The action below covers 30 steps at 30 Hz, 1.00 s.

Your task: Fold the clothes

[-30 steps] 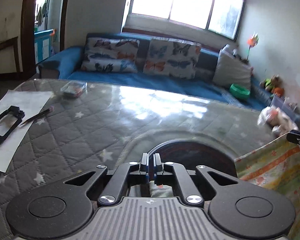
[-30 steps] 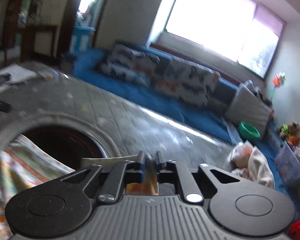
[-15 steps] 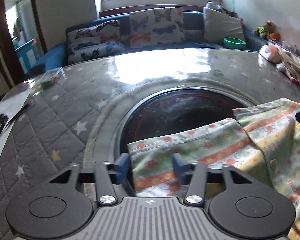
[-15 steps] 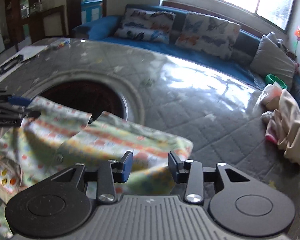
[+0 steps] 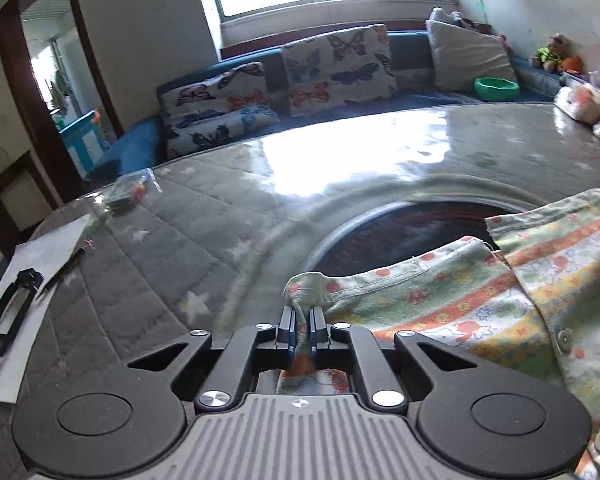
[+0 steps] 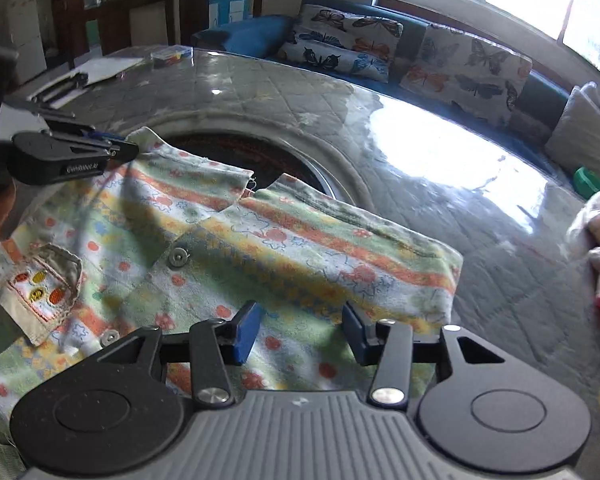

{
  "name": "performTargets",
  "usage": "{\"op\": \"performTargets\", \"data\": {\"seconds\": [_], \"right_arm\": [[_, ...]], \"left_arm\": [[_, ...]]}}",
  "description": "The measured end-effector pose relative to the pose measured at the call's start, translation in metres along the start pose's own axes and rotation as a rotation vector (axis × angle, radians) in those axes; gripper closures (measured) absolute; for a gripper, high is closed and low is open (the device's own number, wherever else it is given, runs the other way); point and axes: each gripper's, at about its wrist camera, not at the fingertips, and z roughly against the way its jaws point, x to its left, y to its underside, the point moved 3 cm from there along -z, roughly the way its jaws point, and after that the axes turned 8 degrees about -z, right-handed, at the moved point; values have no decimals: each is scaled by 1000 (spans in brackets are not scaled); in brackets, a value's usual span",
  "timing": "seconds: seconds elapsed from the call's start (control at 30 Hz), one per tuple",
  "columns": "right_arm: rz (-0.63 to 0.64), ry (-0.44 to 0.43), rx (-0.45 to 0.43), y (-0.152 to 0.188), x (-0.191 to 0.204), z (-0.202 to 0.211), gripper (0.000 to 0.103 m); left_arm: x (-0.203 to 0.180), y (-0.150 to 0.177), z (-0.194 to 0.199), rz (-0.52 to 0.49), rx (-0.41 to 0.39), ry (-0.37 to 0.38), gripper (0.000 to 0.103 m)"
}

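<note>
Right wrist view shows the printed baby shirt (image 6: 236, 248) spread flat across the lower left and centre of the frame, its top edge lying over the dark round opening (image 6: 236, 156) in the quilted grey table cover (image 6: 460, 216). The shirt's long axis runs from the left gripper (image 6: 134, 148) at centre left to the folded sleeve end at centre right, just above the right gripper (image 6: 300, 334). The right gripper's blue pads (image 6: 246, 332) stand wide apart with cloth under them but nothing pinched, so it hovers over the shirt's near side, a snap button (image 6: 176, 257) up and to its left. Left wrist view shows the left gripper (image 5: 300, 330) closed tight on a bunched corner of the shirt (image 5: 440, 300), which trails off to the lower right of that frame (the corner puckers up between the pads). By my reading, the next fold turns on the right gripper dropping straight down onto the sleeve edge ahead of it, since it is the nearer one.
</note>
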Motion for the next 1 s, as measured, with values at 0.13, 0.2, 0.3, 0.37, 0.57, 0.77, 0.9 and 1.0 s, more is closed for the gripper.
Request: {"op": "performTargets", "data": {"seconds": [0.13, 0.2, 0.3, 0.37, 0.57, 0.77, 0.9, 1.0], "right_arm": [[-72, -28, -26, -19, 3, -18, 54], [-75, -25, -33, -23, 5, -21, 53], [-78, -22, -34, -28, 7, -24, 53], [-61, -28, -27, -19, 7, -13, 53], [8, -52, -19, 25, 21, 27, 52], [81, -71, -40, 75, 43, 68, 43], [94, -57, -92, 102, 50, 91, 17], [59, -56, -110, 118, 49, 102, 16]], "left_arm": [[12, -6, -10, 1, -3, -38, 93], [15, -7, -12, -8, -5, -58, 91], [21, -5, -5, -1, -5, -52, 76], [29, 0, 7, 27, -10, -32, 73], [61, 39, 56, 132, 6, -50, 55], [86, 103, 115, 220, 32, -168, 42], [107, 157, 153, 326, 64, -258, 42], [122, 191, 178, 409, 66, -346, 42]]}}
